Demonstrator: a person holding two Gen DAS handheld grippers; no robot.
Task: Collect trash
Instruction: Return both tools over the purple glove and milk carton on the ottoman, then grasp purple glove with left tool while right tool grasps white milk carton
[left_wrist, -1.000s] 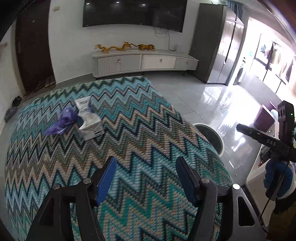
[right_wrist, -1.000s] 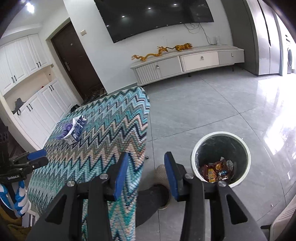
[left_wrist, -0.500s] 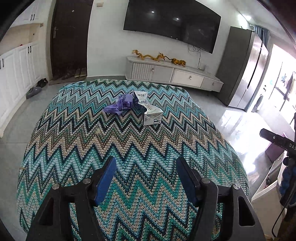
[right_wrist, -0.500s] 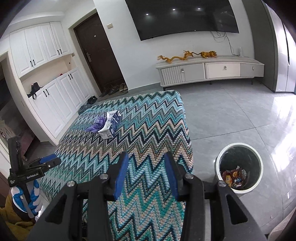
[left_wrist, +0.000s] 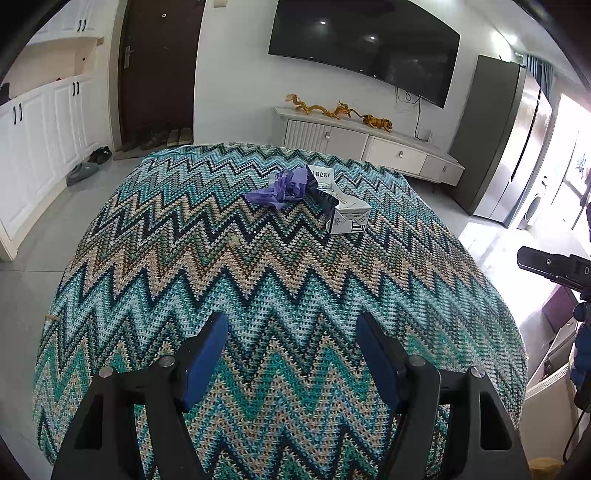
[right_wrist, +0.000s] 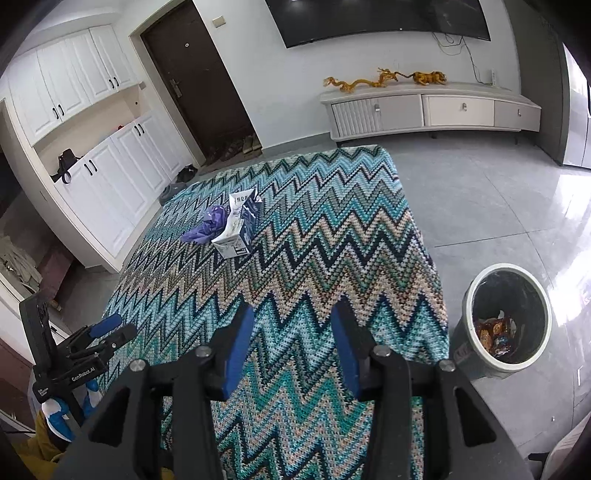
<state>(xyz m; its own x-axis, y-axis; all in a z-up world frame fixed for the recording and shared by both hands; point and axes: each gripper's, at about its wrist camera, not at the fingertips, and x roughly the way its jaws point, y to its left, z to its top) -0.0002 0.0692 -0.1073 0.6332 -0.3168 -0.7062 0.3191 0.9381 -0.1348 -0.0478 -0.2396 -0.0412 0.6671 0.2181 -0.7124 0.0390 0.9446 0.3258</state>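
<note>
Both tongs, left tongs just widened, right tongs narrower, hover empty over the worktop's near edge; crumpled carton and purple wrapper lie toward its far edge.

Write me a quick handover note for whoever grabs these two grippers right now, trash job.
Left gripper: open, empty, jaws just widened.
Right gripper: open, empty.
Crumpled purple wrapper and torn white carton lie touching on the zigzag cloth, far side, beyond both grippers.
Bin stands on the floor right of the table, snack wrappers already inside.
Left: pick up both pieces and drop them in the bin.
</note>
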